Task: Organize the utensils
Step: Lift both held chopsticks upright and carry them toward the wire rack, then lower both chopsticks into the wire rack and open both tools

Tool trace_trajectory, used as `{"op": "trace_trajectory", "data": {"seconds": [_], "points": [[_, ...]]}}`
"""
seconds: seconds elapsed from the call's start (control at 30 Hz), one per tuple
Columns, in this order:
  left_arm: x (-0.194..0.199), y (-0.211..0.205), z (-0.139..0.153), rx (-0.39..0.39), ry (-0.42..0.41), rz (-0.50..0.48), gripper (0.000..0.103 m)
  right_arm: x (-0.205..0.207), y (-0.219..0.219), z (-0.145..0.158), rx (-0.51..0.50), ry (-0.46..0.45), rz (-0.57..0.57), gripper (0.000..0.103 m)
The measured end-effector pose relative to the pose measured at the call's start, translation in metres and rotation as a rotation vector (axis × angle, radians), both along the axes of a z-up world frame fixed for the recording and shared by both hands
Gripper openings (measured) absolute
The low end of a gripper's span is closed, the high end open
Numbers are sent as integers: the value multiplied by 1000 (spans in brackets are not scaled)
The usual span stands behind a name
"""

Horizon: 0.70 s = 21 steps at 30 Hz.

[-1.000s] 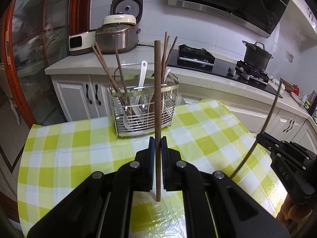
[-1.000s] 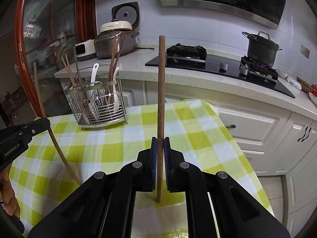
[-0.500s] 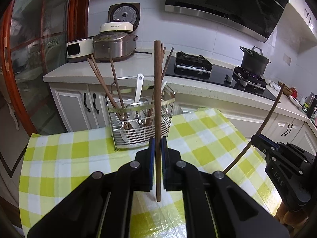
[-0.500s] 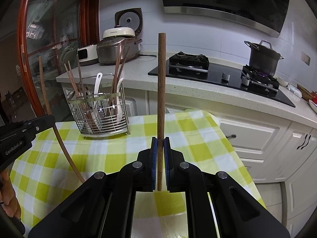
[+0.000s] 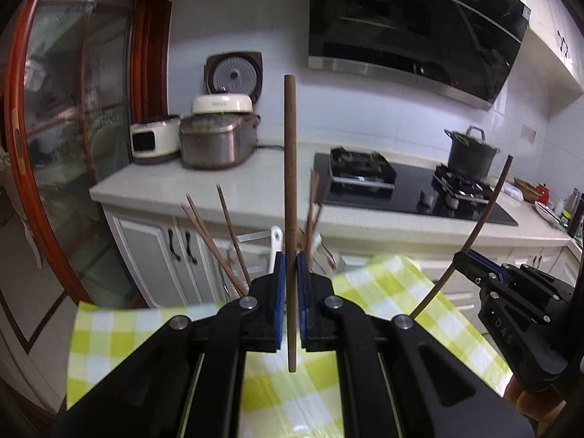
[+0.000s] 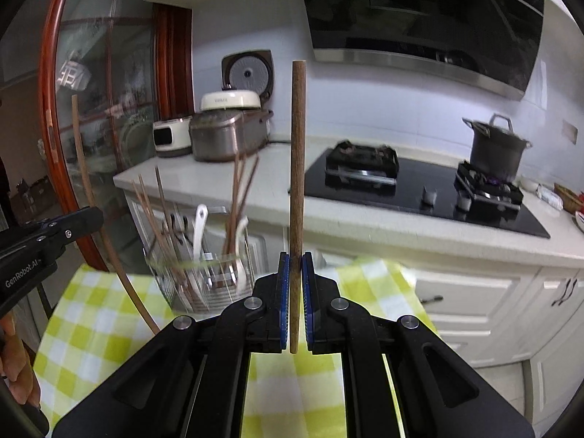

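Observation:
My left gripper [image 5: 288,266] is shut on a brown chopstick [image 5: 291,182] that stands upright between its blue pads. In the right wrist view my right gripper [image 6: 295,266] is shut on a second upright chopstick [image 6: 297,153]. Each gripper shows in the other's view: the right one [image 5: 471,261] at the right edge with its chopstick [image 5: 485,211], the left one [image 6: 82,221] at the left edge with its chopstick [image 6: 84,168]. The wire utensil holder [image 6: 204,281] with several chopsticks and white spoons stands on the checked tablecloth [image 6: 109,314], lower than both grippers; in the left wrist view the left gripper hides most of it.
Behind the table runs a white counter [image 5: 255,197] with rice cookers [image 5: 215,135], a black hob [image 5: 401,186] and a dark pot [image 5: 471,153]. A red-framed glass door [image 5: 54,146] is at the left. A range hood [image 5: 412,29] hangs above.
Both grippers have risen with their chopsticks; the holder and tablecloth have dropped lower in both views, and the counter and hood fill more of the frame.

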<state>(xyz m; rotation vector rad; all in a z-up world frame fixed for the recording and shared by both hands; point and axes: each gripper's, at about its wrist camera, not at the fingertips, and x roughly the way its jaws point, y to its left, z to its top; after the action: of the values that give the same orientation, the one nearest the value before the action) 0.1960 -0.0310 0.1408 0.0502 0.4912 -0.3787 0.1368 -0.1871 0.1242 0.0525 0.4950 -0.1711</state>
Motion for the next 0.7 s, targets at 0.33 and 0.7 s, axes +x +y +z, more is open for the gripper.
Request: {"op": "trace_trajectory", "data": {"seconds": [0.33,0.7], "points": [[36,8,40,0,-65,36,6,44,13,41,-11,-54,33,8],[75,15,46,-19,-81,60,6,88,33,41,11,-54,82,8]]}}
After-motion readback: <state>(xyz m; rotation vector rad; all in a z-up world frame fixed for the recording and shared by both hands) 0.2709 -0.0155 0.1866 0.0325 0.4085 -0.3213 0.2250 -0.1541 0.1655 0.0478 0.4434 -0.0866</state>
